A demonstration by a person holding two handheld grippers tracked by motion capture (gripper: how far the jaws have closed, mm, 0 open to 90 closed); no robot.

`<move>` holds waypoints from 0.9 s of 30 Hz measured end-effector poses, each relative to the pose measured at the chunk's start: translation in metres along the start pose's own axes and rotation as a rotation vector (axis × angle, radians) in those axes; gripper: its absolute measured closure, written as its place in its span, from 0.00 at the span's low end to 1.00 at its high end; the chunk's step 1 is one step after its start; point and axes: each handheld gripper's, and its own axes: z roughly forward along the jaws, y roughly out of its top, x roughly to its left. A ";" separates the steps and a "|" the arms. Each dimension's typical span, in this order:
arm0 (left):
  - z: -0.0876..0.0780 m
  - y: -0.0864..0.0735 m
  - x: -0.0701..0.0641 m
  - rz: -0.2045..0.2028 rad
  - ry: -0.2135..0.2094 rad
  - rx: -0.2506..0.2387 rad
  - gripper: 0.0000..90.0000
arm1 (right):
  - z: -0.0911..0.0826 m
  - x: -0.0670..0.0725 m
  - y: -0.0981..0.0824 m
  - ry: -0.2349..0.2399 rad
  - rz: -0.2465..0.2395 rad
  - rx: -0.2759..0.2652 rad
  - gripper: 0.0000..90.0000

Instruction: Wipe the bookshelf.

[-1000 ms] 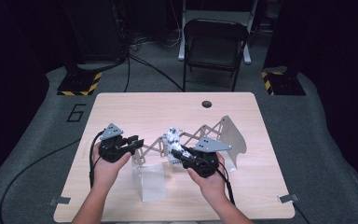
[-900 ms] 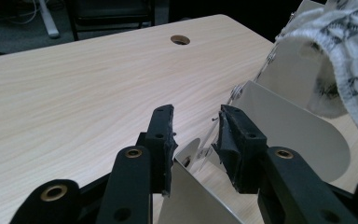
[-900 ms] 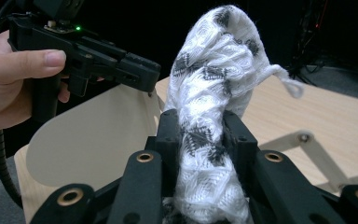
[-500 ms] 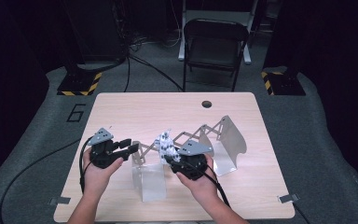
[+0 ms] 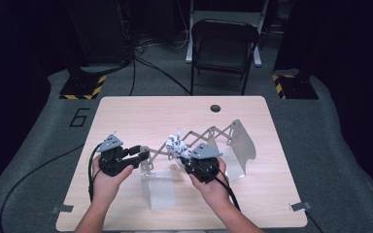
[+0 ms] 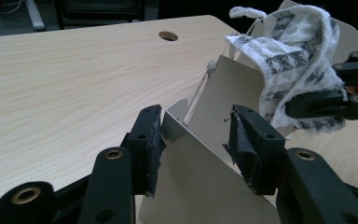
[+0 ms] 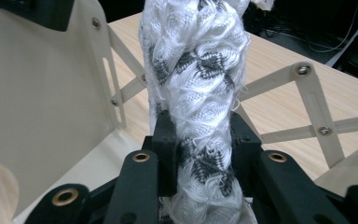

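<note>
A person's two hands enter at six o'clock, each holding a black two-jaw gripper. The right gripper [image 5: 187, 156], at five o'clock, pinches a bunched white cloth with black triangle print [image 7: 193, 79]; its jaws have just been closing on it. The left gripper [image 6: 196, 135], at eight o'clock, straddles the near end plate of a beige metal scissor-lattice expanding rack [image 5: 209, 138], its jaws having just been opening, pads not pressing. The step appears to be hanging the cloth on the rack; next, the cloth needs lifting over the lattice toward twelve o'clock.
</note>
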 end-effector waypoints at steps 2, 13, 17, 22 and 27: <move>0.003 0.001 -0.002 -0.001 -0.012 0.003 0.58 | 0.001 -0.006 0.000 -0.010 0.002 -0.004 0.78; 0.028 0.009 -0.018 0.009 -0.043 -0.013 0.54 | -0.005 -0.042 -0.003 -0.038 0.006 0.002 0.79; 0.035 0.011 -0.023 0.005 -0.062 -0.028 0.55 | -0.007 -0.049 -0.004 -0.060 0.012 0.005 0.79; 0.043 0.013 -0.026 0.022 -0.067 -0.036 0.56 | -0.012 -0.060 -0.006 -0.055 0.063 0.003 0.78; 0.043 0.013 -0.025 0.028 -0.064 -0.041 0.56 | -0.024 -0.053 -0.002 -0.028 0.106 -0.050 0.77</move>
